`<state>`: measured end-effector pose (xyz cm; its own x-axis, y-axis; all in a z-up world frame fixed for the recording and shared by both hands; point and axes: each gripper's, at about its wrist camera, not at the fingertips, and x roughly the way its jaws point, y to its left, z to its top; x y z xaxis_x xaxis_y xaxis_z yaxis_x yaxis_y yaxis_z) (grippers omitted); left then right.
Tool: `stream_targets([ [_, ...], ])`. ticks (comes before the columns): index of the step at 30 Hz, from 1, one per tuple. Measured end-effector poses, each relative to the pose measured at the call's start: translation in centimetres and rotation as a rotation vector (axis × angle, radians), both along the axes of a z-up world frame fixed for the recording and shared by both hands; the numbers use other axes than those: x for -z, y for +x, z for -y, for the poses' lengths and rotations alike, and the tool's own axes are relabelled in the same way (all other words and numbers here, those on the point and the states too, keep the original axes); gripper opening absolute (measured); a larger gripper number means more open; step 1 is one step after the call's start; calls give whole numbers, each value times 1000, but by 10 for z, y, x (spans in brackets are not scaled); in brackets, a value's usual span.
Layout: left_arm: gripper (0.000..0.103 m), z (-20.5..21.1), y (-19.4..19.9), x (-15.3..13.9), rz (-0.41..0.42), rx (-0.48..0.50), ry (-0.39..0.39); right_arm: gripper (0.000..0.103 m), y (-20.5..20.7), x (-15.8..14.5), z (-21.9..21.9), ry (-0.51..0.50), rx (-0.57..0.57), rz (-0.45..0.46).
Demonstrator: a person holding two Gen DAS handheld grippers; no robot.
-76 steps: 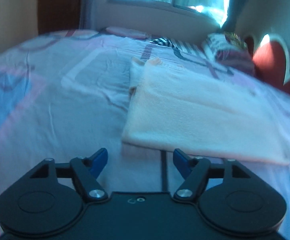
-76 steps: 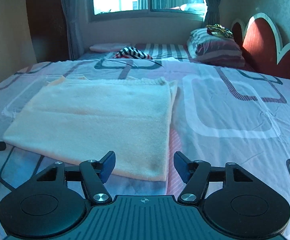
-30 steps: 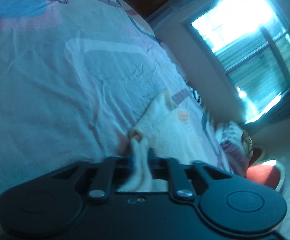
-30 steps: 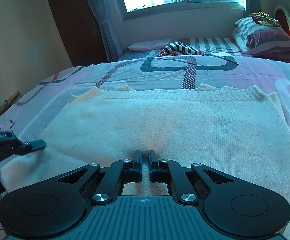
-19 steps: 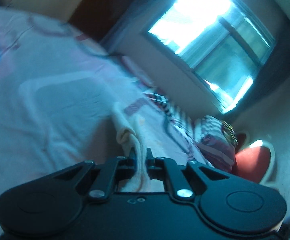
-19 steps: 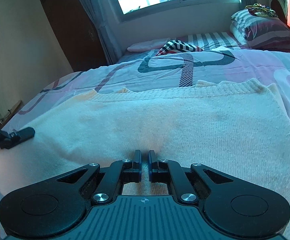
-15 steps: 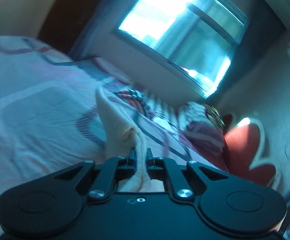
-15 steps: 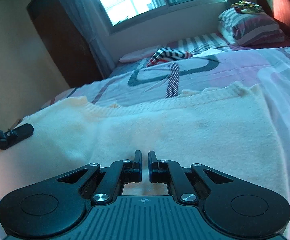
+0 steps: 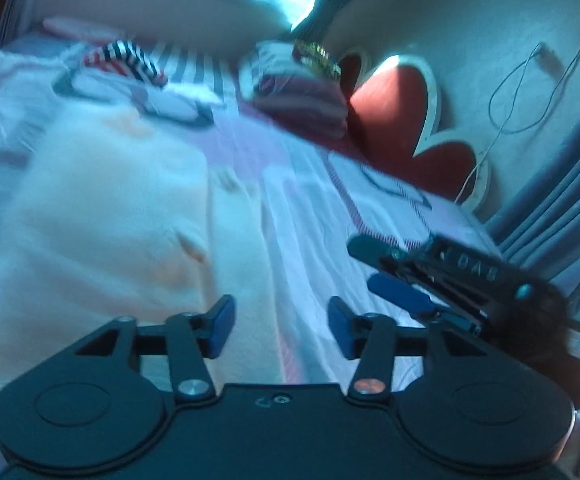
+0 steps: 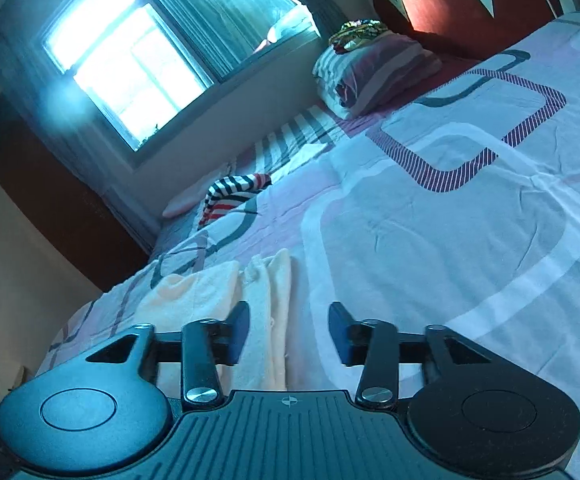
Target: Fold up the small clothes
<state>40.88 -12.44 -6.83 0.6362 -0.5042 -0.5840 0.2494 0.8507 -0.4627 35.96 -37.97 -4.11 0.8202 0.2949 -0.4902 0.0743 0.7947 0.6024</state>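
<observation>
The left tongs (image 9: 280,322) have just been opening and now stand apart, with nothing between the pads. The cream cloth (image 9: 90,216) lies folded on the bed (image 9: 301,240), at the left of this blurred view; its right edge runs up just left of the tongs. The right tongs (image 10: 288,330) have also just been opening and grip nothing; the cloth's folded edge lies under their gap, near the left pad. To the right the sheet lies wide and bare. A pillow (image 10: 373,68) and a striped garment (image 10: 230,196) rest far up the bed.
</observation>
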Motion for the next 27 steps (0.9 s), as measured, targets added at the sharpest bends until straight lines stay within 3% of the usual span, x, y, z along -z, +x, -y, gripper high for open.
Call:
stream_targets([
  [1,70,-17,-5,-6,39,-47,-9,48,0,-2,-3,10,-29,5],
  [3,80,-59,-6,-15,113,-165,-11,48,7,0,-22,29,-101,16],
  [5,77,-90,4,-12,113,-244,39,48,15,4,-40,36,-158,10],
  [7,68,-109,25,-7,52,-283,64,48,25,12,-61,36,-208,-12],
  [11,67,-121,45,15,-25,-277,116,48,42,31,-85,49,-256,-73],
  [15,71,-125,49,30,-58,-267,119,48,54,46,-90,67,-284,-110],
  [20,70,-129,50,30,-65,-257,102,48,67,51,-95,62,-325,-116],
  [24,62,-138,49,24,-18,-232,64,48,74,51,-97,70,-316,-104],
  [27,65,-136,56,29,-51,-192,89,48,78,53,-101,66,-323,-93],
])
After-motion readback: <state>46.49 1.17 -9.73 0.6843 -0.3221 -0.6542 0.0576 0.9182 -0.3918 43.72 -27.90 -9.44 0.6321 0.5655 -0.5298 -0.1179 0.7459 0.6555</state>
